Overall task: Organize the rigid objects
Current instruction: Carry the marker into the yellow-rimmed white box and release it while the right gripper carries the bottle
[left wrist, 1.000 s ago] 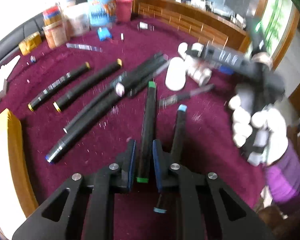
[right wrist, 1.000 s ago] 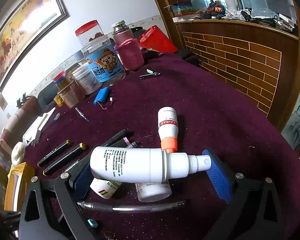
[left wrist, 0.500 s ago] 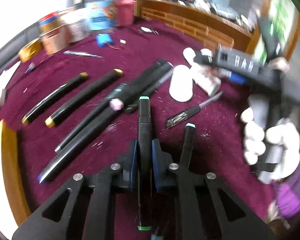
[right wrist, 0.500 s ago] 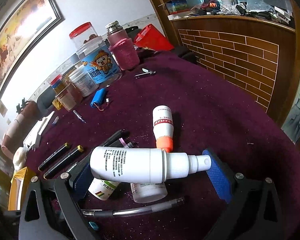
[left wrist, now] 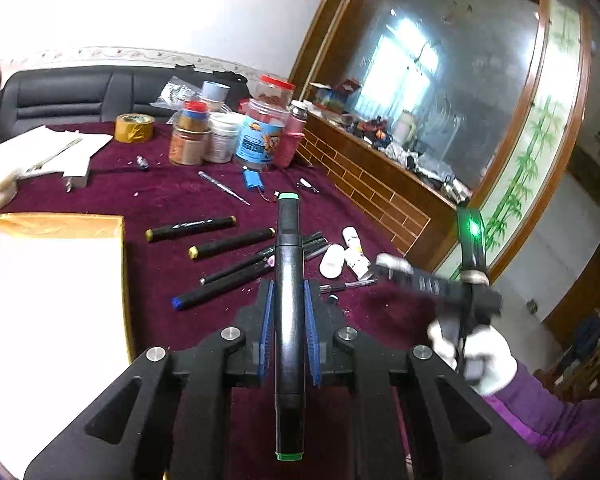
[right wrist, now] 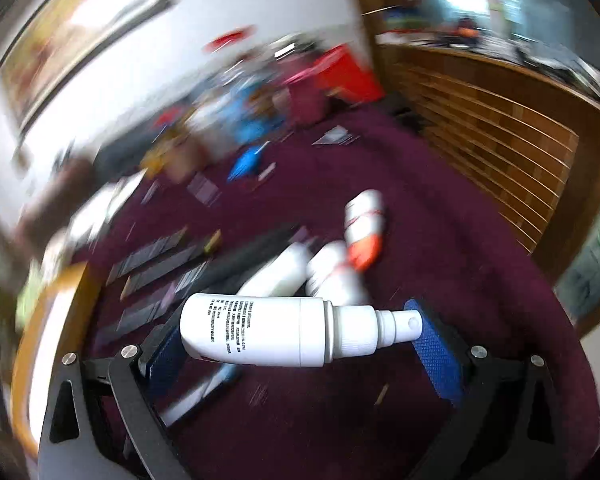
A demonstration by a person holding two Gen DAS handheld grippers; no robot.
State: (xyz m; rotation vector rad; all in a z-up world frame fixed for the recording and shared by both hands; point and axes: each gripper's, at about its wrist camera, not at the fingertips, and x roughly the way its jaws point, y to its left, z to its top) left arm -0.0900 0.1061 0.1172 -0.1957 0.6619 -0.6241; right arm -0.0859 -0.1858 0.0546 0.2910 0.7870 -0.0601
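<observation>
My left gripper (left wrist: 288, 312) is shut on a black marker with green ends (left wrist: 288, 264) and holds it lifted above the maroon table (left wrist: 220, 200). Several black markers (left wrist: 228, 244) lie on the cloth ahead, with small white bottles (left wrist: 332, 260) to their right. My right gripper (right wrist: 296, 332) is shut endwise on a white spray bottle (right wrist: 268, 330), held crosswise above the table; the same gripper shows in the left wrist view (left wrist: 432, 284) at the right. Other white bottles (right wrist: 332, 268), one with an orange cap (right wrist: 364, 248), lie beyond it. The right wrist view is blurred.
A yellow-rimmed box with a white inside (left wrist: 48, 280) lies at the left. Jars and tubs (left wrist: 236, 132), a tape roll (left wrist: 134, 128), a blue item (left wrist: 252, 180) and a thin pen (left wrist: 224, 188) stand at the back. A wooden brick-pattern counter (left wrist: 380, 192) borders the right.
My left gripper has lifted the green-ended marker off the cloth and tilted up. My right gripper, still holding the spray bottle, is moving fast, so its view is blurred.
</observation>
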